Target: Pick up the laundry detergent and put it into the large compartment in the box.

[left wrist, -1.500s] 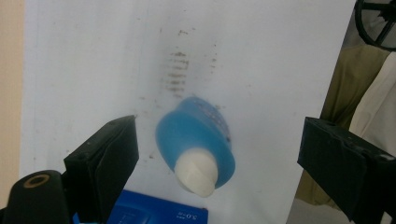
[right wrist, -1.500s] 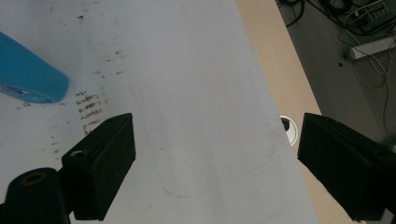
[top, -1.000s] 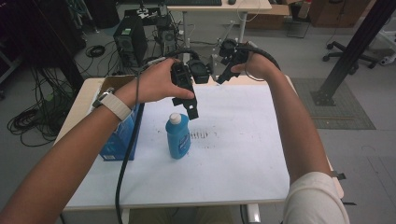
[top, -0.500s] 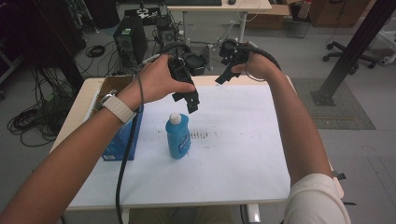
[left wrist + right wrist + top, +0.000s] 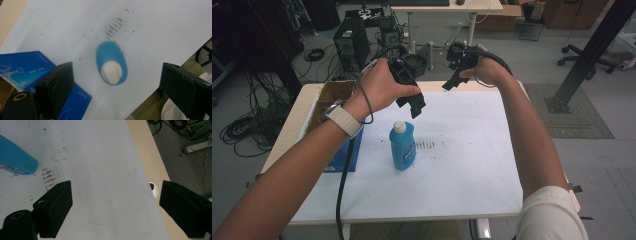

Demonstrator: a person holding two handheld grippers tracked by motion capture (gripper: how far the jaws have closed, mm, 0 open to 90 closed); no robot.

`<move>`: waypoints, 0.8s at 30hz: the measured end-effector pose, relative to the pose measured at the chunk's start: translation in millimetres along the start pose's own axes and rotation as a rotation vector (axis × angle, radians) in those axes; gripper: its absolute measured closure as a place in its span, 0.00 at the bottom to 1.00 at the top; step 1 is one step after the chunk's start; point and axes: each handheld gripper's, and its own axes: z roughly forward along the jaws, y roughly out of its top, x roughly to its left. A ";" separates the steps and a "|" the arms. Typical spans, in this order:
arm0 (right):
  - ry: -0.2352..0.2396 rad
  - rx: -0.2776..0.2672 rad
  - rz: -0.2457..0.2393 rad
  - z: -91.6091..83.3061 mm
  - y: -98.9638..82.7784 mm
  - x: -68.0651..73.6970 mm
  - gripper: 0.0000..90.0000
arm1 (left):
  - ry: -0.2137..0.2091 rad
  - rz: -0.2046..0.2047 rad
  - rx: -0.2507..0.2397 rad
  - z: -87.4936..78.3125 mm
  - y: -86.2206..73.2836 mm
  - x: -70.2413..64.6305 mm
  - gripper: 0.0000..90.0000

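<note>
Bottle (image 5: 402,146) stands upright on the white tabletop (image 5: 472,165), right beneath your left gripper (image 5: 115,87), whose jaws gape wide and straddle its white cap (image 5: 111,72). Your right gripper (image 5: 115,207), jaws also spread and empty, hangs farther off; the left is nearer.

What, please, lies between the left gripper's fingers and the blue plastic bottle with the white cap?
Nothing: in the left gripper view, the open left gripper hangs above the blue bottle, apart from it.
</note>
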 end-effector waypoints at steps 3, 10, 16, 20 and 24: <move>0.000 0.003 0.000 0.5 -0.1 0.2 0.13 | 0.003 -0.022 0.004 0.3 -0.8 0.9 0.14; 0.003 0.000 -0.004 1.2 1.0 1.1 0.13 | 0.014 -0.074 0.021 1.7 -2.4 4.4 0.14; 0.005 -0.001 -0.014 2.6 2.6 2.1 0.13 | 0.013 -0.129 0.021 5.5 -3.7 7.3 0.12; 0.004 -0.005 -0.015 1.9 3.0 2.3 0.13 | 0.015 -0.164 0.025 8.6 -4.9 10.2 0.12; 0.000 -0.006 -0.015 0.8 2.5 2.5 0.13 | 0.010 -0.192 0.030 14.2 -6.2 13.8 0.12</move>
